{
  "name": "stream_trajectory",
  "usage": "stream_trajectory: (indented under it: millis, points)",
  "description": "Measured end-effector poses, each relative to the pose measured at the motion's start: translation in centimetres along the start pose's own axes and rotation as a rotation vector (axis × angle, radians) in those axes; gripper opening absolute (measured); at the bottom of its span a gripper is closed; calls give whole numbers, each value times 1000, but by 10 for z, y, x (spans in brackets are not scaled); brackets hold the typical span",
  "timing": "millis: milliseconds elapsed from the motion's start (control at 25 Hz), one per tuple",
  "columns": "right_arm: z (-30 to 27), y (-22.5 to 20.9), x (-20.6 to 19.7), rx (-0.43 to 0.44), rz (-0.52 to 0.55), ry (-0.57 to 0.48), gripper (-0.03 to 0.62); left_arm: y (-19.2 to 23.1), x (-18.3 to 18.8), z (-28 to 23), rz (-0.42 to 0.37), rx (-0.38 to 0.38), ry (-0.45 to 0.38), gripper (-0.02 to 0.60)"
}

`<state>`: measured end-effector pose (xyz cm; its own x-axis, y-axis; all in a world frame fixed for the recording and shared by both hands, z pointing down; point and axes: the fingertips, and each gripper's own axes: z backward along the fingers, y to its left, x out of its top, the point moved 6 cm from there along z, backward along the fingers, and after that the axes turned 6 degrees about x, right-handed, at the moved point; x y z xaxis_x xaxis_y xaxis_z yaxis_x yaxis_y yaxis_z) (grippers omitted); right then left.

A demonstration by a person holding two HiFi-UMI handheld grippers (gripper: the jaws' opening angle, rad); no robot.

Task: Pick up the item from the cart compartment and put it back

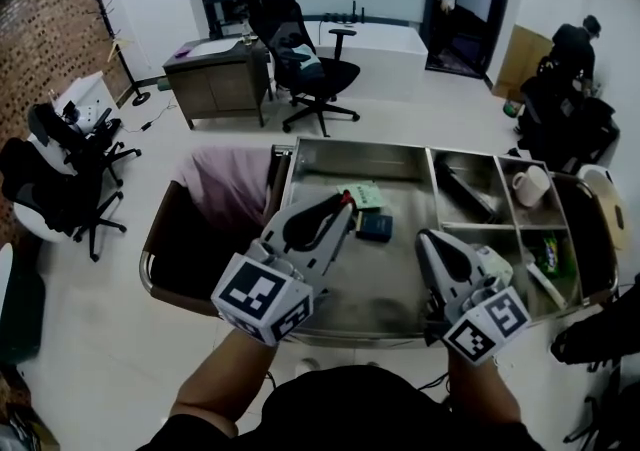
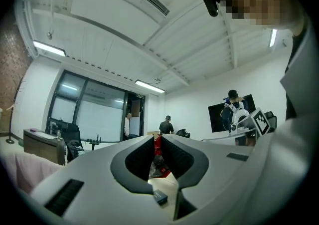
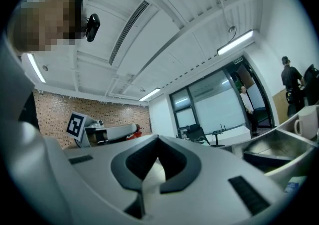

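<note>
In the head view my left gripper (image 1: 345, 205) is held above the cart's big steel compartment (image 1: 330, 164). It is shut on a small red and dark packet (image 1: 347, 198). The left gripper view shows that packet (image 2: 157, 145) pinched between the jaws, hanging down in the gap. Below it a dark blue box (image 1: 375, 227) lies on the compartment floor next to a green packet (image 1: 366, 195). My right gripper (image 1: 426, 239) hovers over the same compartment's right side, shut and empty, with its tips together in the right gripper view (image 3: 157, 158).
The cart's right side has smaller compartments with a white mug (image 1: 530, 184), a dark tool (image 1: 465, 189) and a green item (image 1: 548, 257). A pink cloth (image 1: 222, 184) lies in the bag at the cart's left end. Office chairs (image 1: 305, 59) and a desk (image 1: 215, 74) stand beyond.
</note>
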<state>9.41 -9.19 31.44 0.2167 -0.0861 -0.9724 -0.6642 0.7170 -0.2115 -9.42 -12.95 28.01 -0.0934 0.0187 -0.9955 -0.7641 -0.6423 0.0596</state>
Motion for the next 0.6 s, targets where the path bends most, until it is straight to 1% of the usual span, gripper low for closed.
stream_trajectory:
  millis: [120, 200, 320, 400, 600]
  points:
    - [1, 2, -2, -2, -6, 0, 20, -3, -1, 19, 45, -3, -22, 44]
    - [1, 2, -2, -4, -7, -3, 20, -4, 3, 29, 41, 12, -60, 44]
    - [3, 4, -3, -9, -6, -3, 20, -3, 1, 43, 40, 40, -79, 44]
    - [4, 5, -4, -11, -9, -3, 20, -2, -5, 49, 53, 47, -78, 44]
    - [4, 6, -5, -13, -14, 2, 20, -2, -22, 54, 58, 58, -38, 44]
